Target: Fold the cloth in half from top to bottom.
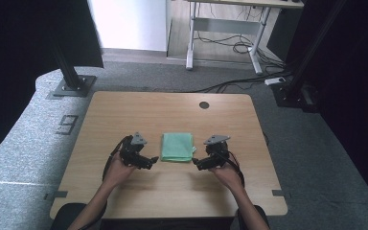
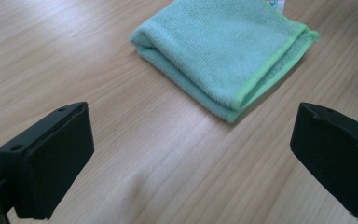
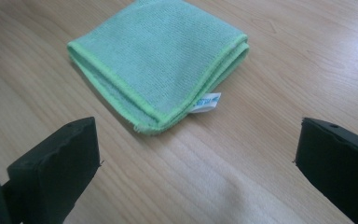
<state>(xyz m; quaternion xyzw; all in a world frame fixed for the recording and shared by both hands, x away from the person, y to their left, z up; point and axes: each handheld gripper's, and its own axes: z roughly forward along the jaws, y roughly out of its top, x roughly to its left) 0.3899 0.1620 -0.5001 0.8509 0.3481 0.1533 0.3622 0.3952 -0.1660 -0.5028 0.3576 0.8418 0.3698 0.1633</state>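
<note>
As I read it, cloth point(image 1: 177, 146): folded square, lying free, likely just released.
Left gripper point(image 1: 149, 161): jaws apart, empty.
Right gripper point(image 1: 199, 163): same.

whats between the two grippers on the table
A folded green cloth lies flat between the left gripper and right gripper, touching neither, as the high view shows.
</note>
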